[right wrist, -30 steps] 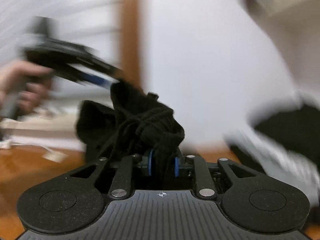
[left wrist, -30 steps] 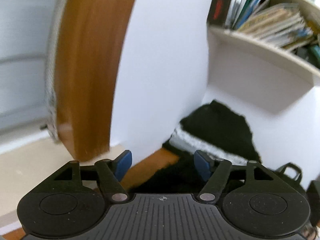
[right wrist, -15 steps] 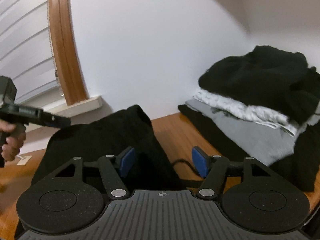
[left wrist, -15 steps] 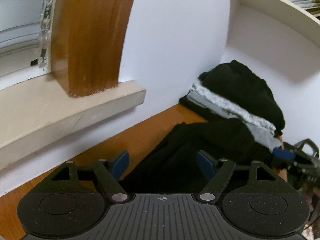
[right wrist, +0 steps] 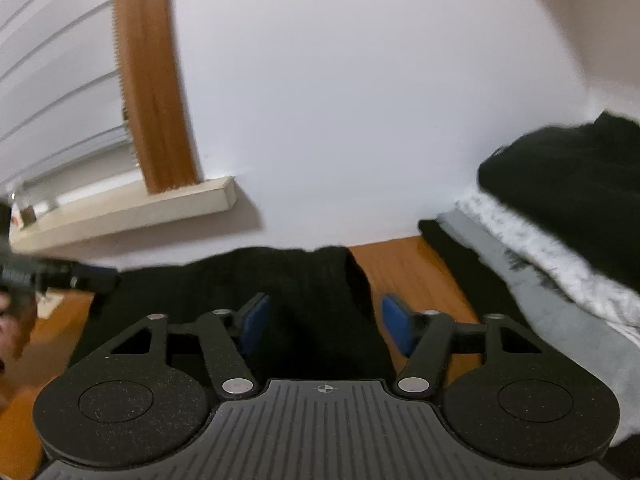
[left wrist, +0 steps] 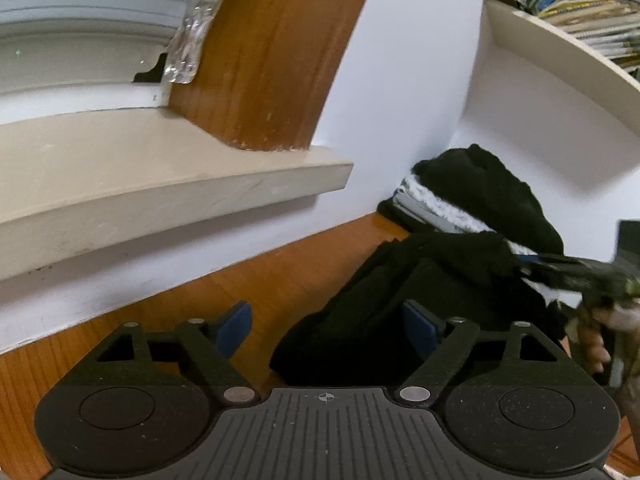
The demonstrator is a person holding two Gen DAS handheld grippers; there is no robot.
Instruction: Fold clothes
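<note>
Your left tongs and right tongs gape wide, empty, over the black garment beside the clothes pile, likely positioning for a fold.

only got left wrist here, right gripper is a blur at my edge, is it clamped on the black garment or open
observer: Open. The right wrist view shows the right gripper with its pads wide apart and the black garment lying loose between them.
operator: does that garment reach the stack
observer: No. A strip of bare wooden surface separates it from the folded stack.
operator: where is my left gripper from that side
observer: The left gripper sits at the garment's left end. Blur hides whether it touches.
</note>
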